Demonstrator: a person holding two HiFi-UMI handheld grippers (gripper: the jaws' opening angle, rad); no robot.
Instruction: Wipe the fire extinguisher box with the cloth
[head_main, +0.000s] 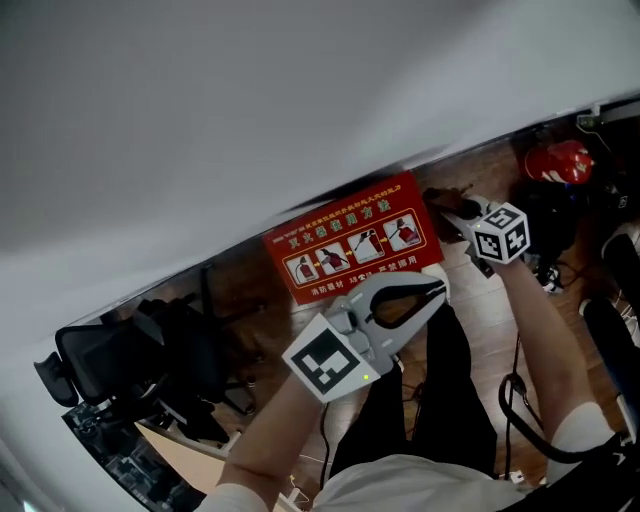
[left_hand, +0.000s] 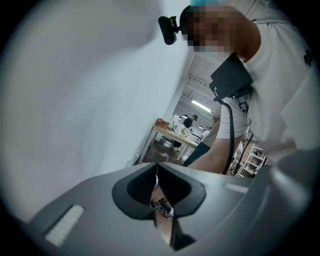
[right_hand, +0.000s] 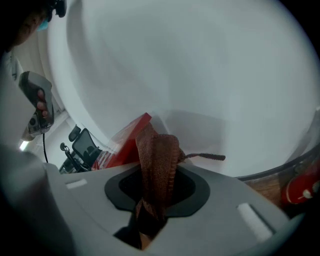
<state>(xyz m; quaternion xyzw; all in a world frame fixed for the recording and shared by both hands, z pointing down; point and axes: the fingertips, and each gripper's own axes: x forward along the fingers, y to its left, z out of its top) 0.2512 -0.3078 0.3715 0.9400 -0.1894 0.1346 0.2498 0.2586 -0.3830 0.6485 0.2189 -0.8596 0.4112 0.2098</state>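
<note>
The right gripper (head_main: 452, 212) clamps the brown cloth (right_hand: 157, 160) beside the red fire extinguisher box (head_main: 350, 240), seemingly ready to wipe, while the left gripper (head_main: 432, 290) hangs closed and empty.

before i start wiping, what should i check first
1. right gripper shut on the cloth: ok
2. left gripper empty, fingers together: ok
3. fire extinguisher box in sight, label face up: ok
4. cloth touching the box: cannot tell
5. left gripper clear of the wiping path: cannot tell; it overlaps the box's near edge in the head view
</note>
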